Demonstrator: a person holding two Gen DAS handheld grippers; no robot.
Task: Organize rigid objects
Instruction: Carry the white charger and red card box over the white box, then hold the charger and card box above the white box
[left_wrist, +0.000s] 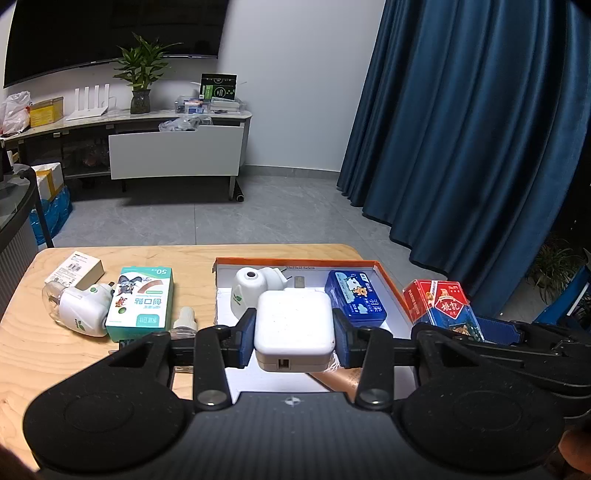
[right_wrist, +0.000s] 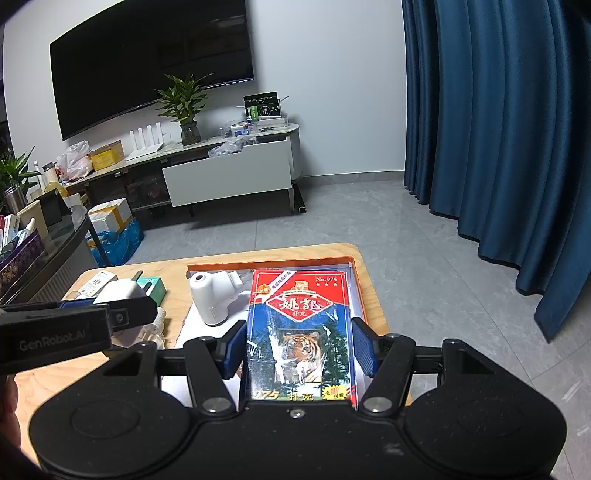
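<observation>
bare tray floor (left_wrist: 395, 317) near right corner, white plug-in (left_wrist: 249, 291) and blue pack (left_wrist: 356, 299) crowding the back

Left gripper (left_wrist: 294, 334), black with blue pads, clamped on a white square charger block (left_wrist: 293, 328). Right gripper (right_wrist: 299, 347) grips a red-blue card box (right_wrist: 300, 332); both tilted downward.

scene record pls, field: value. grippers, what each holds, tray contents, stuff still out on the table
left gripper: shut on white charger
right gripper: shut on playing-card box
tray: orange-rimmed, holds white plug-in device and blue tissue pack
table, left of tray: green-white box, second plug-in device, small beige box, small clear bottle
</observation>
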